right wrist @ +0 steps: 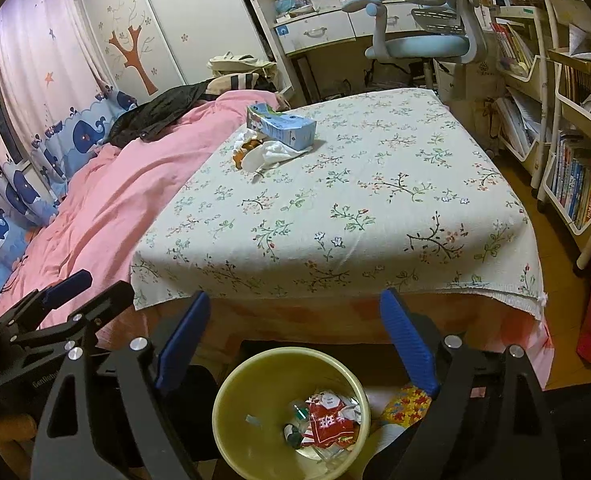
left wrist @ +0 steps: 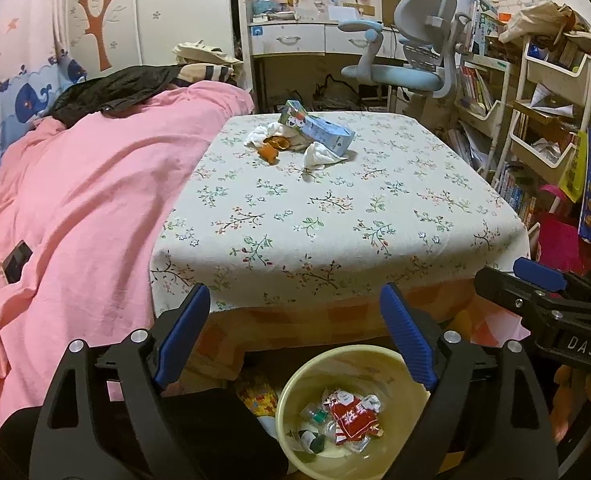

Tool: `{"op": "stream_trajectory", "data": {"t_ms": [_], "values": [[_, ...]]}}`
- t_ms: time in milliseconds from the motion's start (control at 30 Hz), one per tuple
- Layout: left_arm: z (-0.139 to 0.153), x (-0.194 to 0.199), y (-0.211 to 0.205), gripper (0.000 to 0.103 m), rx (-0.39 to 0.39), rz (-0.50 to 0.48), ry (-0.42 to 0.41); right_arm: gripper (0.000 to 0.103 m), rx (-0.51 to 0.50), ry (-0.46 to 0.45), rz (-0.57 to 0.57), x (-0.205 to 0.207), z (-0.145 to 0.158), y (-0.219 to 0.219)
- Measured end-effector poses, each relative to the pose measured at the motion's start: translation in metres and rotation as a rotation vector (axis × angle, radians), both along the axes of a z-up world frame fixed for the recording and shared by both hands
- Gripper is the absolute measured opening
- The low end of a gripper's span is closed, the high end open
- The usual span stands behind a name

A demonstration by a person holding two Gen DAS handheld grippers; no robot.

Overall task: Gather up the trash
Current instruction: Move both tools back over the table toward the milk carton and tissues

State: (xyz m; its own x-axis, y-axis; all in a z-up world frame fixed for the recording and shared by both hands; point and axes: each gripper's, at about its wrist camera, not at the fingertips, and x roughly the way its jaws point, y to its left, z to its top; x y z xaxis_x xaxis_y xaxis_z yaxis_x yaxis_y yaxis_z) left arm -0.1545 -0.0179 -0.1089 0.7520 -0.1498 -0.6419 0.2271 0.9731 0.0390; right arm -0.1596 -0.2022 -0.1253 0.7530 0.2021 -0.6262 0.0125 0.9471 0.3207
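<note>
We hold both grippers over the yellow bin (left wrist: 347, 412), which sits on the floor just in front of the table's near edge. The left gripper (left wrist: 295, 336) and the right gripper (right wrist: 295, 336) both stand wide, with nothing between the jaws. A red wrapper (left wrist: 349, 416) and small scraps lie in the bin. The remaining trash, a blue carton (left wrist: 315, 128), crumpled tissues (left wrist: 319, 156) and orange peel (left wrist: 271, 150), sits far beyond the bin, toward the table's far-left part. We judge the risks as these: the long reach may drag the tablecloth (left wrist: 335, 216), a loose pinch may shed tissue or peel on the way back, and a wide carton may strike the bin's rim and fall outside.
</note>
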Motion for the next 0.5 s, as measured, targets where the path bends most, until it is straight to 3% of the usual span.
{"op": "stream_trajectory", "data": {"t_ms": [500], "values": [[0.01, 0.011, 0.01, 0.085, -0.061, 0.038, -0.012, 0.084, -0.026, -0.027, 0.026, 0.007, 0.01, 0.007]]}}
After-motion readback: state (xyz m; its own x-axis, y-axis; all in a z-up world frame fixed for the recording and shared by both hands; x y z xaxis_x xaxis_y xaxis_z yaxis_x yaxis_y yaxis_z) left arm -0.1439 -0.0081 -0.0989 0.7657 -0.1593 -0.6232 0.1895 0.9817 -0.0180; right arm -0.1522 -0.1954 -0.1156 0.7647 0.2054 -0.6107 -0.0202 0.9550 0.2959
